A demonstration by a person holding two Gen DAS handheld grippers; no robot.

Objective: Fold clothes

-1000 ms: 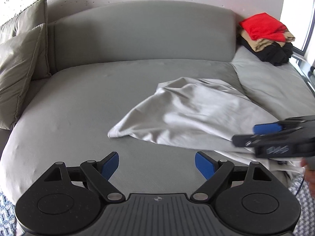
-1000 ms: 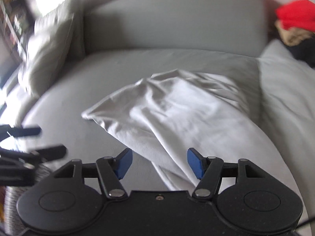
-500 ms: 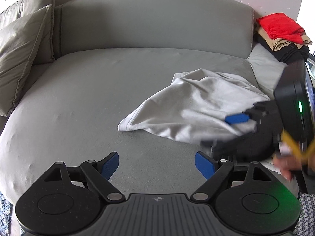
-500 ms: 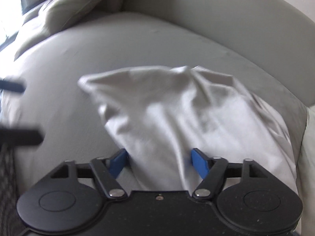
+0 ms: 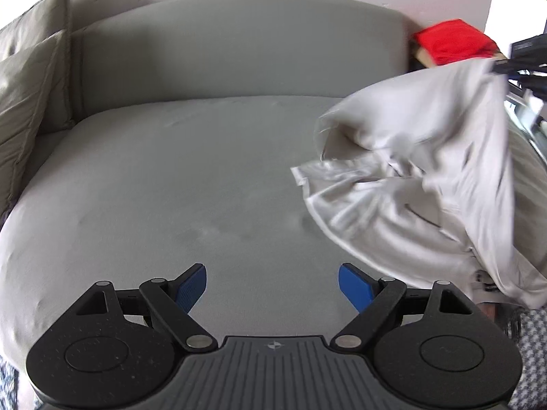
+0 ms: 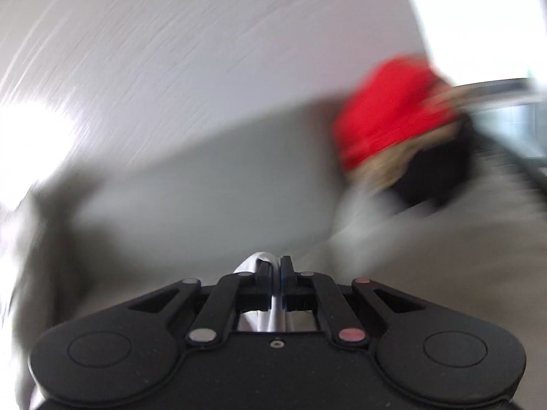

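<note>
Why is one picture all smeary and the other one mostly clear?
Right wrist view: fast motion smears the sofa, the red clothes and the wall, with glare at left and top right; only the right hand-held gripper, shut on the white cloth, stays sharp. Left wrist view: the sofa is crisp, but the lifted cloth is slightly blurred; the fisheye lens curves the edges.

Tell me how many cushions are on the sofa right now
2. Both lean at the sofa's left end: the front cushion against the backrest corner, and the rear cushion upright behind it. The edge of the frame may hide more.
</note>
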